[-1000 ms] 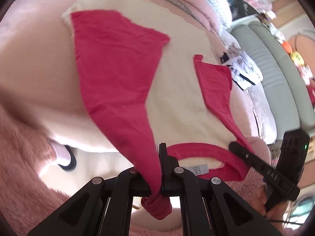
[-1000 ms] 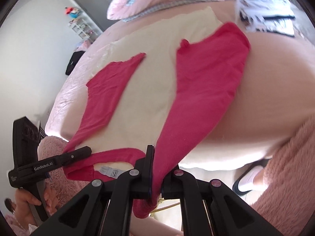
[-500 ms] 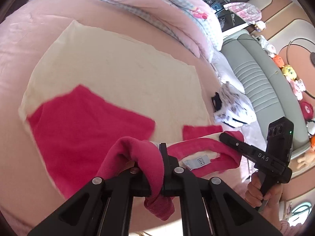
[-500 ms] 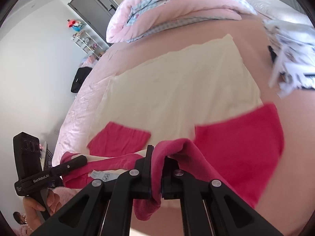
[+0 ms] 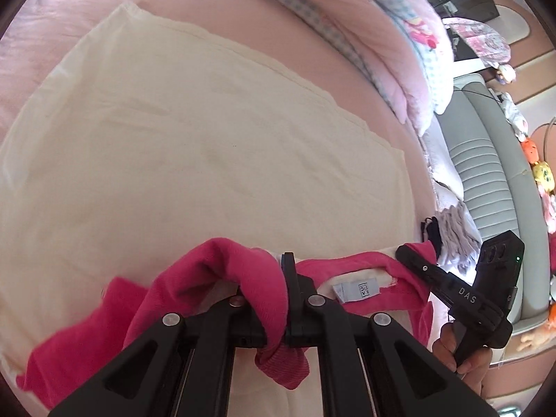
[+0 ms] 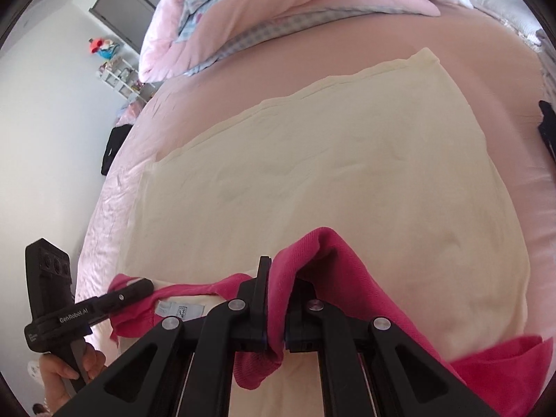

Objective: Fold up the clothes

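Pink bed [image 6: 365, 66], grey cabinet [image 6: 128, 3]

Garment body [image 5: 215, 160] has dropped flat onto bed ahead of left gripper [image 5: 283, 271]; pink sleeves [image 6: 347, 278] now folded beneath.

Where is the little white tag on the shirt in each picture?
Left wrist view: the tag sits low and right of centre, inside the pink collar, just right of the left gripper.
Right wrist view: the tag sits low and left, under the collar, between the left gripper and the right gripper.
Shared landmark: the pink quilt piled at the far end of the bed.
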### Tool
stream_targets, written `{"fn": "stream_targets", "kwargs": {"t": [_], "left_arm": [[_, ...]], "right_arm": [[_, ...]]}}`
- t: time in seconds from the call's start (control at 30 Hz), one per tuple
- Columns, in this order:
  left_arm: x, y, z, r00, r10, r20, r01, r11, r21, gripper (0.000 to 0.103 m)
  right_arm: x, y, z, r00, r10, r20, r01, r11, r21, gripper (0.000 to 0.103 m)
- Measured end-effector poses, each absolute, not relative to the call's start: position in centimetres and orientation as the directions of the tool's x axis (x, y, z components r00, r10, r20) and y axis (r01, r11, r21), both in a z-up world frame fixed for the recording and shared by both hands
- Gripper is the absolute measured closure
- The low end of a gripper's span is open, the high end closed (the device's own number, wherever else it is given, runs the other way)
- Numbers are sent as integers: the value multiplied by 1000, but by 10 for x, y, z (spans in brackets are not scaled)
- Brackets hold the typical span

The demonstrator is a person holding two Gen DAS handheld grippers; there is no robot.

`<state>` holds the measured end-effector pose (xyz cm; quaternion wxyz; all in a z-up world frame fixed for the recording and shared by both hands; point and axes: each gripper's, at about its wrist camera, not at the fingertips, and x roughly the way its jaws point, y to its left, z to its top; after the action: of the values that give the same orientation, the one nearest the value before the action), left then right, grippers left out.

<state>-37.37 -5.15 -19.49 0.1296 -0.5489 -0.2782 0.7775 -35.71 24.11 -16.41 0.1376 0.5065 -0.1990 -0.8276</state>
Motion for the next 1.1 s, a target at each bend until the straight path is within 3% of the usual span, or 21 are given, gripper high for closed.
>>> {"fn": "stream_targets", "kwargs": {"t": [0.07, 0.13, 0.2, 0.23, 0.27, 0.3, 0.33, 0.47, 0.57, 0.6, 0.67, 0.73, 0.93, 1.0, 1.1], "left_arm": [[-390, -51, -213, -286, 531, -798, 120, -806, -580, 92], [-399, -55, -227, -227, 610, -759, 148, -749, -646, 88], [-404, -65, -227, -217, 702, -679, 167, -659, -734, 66], [-405, -71, -222, -236, 730, -642, 160, -622, -767, 57], [-405, -77, -215, -263, 749, -608, 148, -591, -793, 45], [-404, -85, -207, -299, 741, -602, 141, -589, -796, 43], [-402, -93, -197, -341, 713, -613, 137, -607, -783, 43], [-388, -110, -162, -445, 605, -660, 72, -710, -700, 43], [-363, -75, -154, -401, 498, -769, -108, -859, -500, 47], [-353, -62, -154, -395, 456, -797, -169, -889, -425, 61], [-348, -39, -162, -397, 393, -829, -247, -916, -316, 73], [-347, -18, -172, -406, 333, -851, -311, -926, -214, 73], [-410, -2, -195, -364, 336, -869, -299, -925, -232, 73], [-430, -14, -189, -428, 305, -851, -238, -946, -219, 73], [-446, -60, -180, -465, 293, -835, -65, -952, -298, 73]], "right_arm": [[-368, 239, -176, -444, -404, -800, 20, -897, 442, 99], [-375, 239, -190, -416, -387, -823, -7, -904, 428, 99], [-373, 246, -193, -424, -415, -805, -30, -882, 470, 98], [-369, 251, -188, -443, -439, -782, -34, -863, 504, 94], [-367, 258, -182, -456, -465, -759, -35, -843, 537, 82], [-367, 266, -176, -463, -502, -730, -43, -810, 585, 73], [-367, 276, -170, -472, -540, -697, -55, -771, 635, 59], [-367, 314, -140, -548, -581, -601, -90, -674, 733, 57], [-351, 296, -114, -548, -475, -689, 47, -839, 542, 57], [-345, 287, -108, -542, -430, -722, 100, -886, 453, 57], [-330, 257, -114, -516, -324, -793, 207, -946, 251, 58], [-324, 231, -128, -492, -244, -836, 282, -953, 112, 58], [-341, 218, -178, -433, -167, -886, 295, -955, 36, 58], [-349, 230, -181, -460, -173, -871, 259, -964, 55, 58], [-358, 264, -181, -494, -179, -851, 154, -981, 117, 60]]}}
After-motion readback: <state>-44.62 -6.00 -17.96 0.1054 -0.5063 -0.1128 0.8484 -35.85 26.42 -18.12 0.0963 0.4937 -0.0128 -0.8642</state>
